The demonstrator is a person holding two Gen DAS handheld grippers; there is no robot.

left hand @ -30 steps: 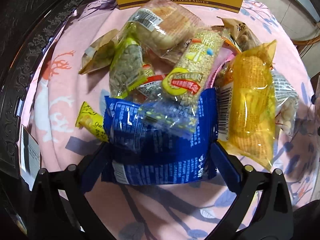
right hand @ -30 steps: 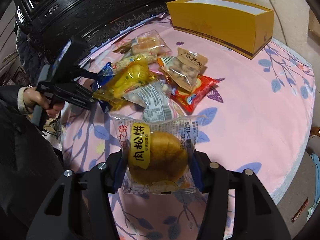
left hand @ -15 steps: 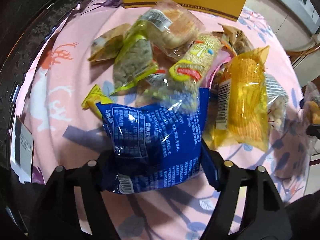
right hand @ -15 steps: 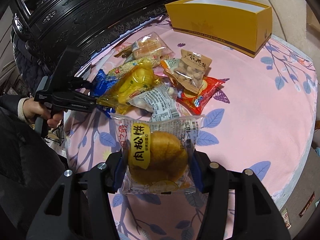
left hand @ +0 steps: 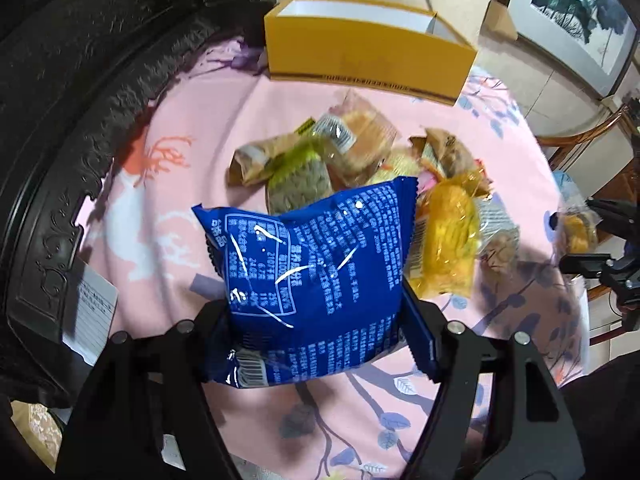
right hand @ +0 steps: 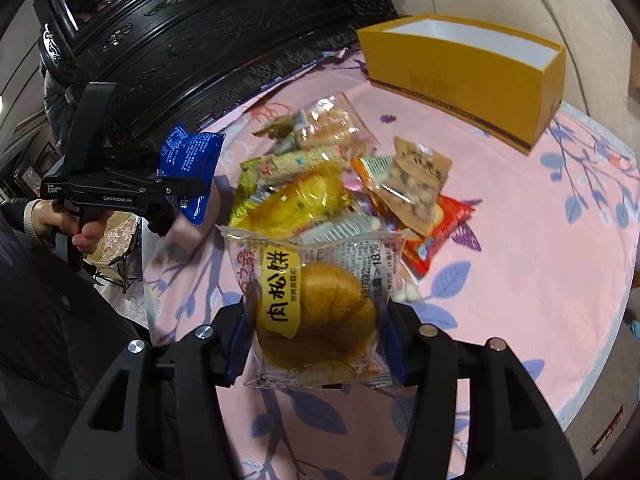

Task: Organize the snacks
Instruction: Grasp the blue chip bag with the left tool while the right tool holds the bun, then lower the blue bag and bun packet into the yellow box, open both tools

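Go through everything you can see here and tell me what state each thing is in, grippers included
Left gripper: shut on the blue pack, held above the cloth.
Right gripper: shut on the bun pack, sealed, held up.
Yellow box: open-topped, no snacks visible inside.
Snack pile: loose heap on the cloth, packs overlapping.
Nut bag: sealed, lying on top of the pile.
Tablecloth: spread flat.

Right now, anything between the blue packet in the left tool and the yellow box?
Only the snack pile on the cloth, lying below the line to the yellow box. The blue packet is lifted in the left tool, and the box top is open.
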